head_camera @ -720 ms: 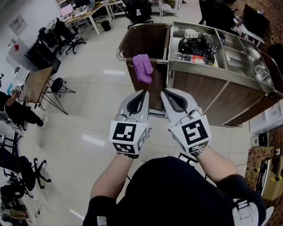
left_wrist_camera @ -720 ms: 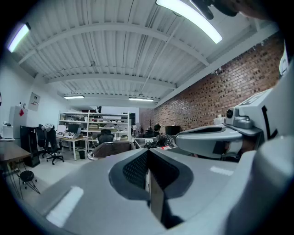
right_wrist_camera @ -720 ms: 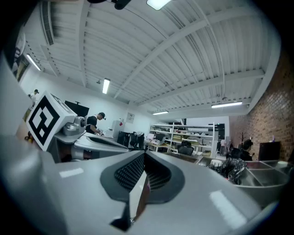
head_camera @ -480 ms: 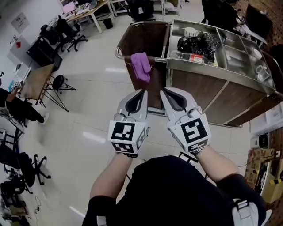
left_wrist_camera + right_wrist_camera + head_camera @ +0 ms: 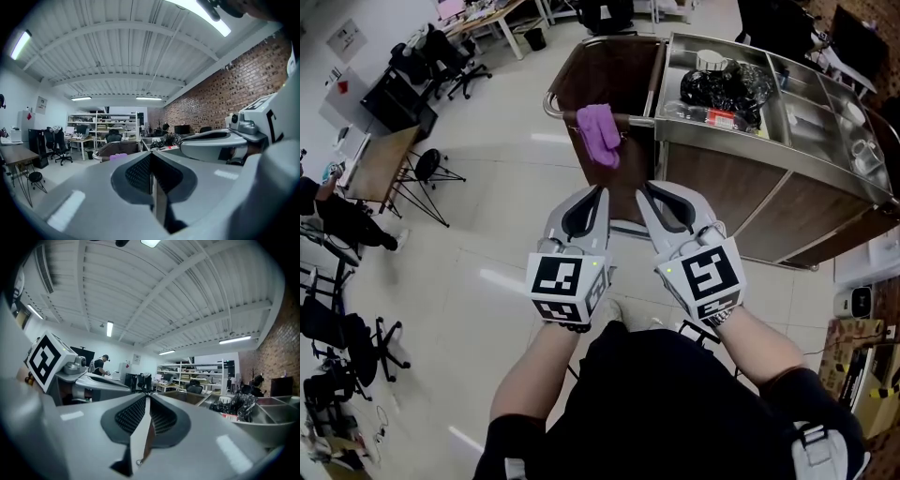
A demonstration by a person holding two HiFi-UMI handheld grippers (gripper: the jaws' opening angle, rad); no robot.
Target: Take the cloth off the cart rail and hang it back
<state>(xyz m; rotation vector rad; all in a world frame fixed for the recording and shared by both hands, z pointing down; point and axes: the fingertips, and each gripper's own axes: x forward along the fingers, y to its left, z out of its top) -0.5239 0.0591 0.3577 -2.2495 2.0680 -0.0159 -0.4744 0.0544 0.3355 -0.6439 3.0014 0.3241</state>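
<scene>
A purple cloth (image 5: 599, 134) hangs over the rail (image 5: 637, 121) at the end of the steel cart (image 5: 750, 152). The person holds the left gripper (image 5: 602, 192) and right gripper (image 5: 643, 188) side by side, jaws together, apart from the cloth.

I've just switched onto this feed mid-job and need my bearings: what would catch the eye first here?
The bright purple cloth draped over the metal rail at the left end of the steel-topped wooden cart stands out most. Short of it, the left gripper and right gripper are held side by side, both shut and empty. A crumpled black plastic bag sits in the cart's top tray.
</scene>
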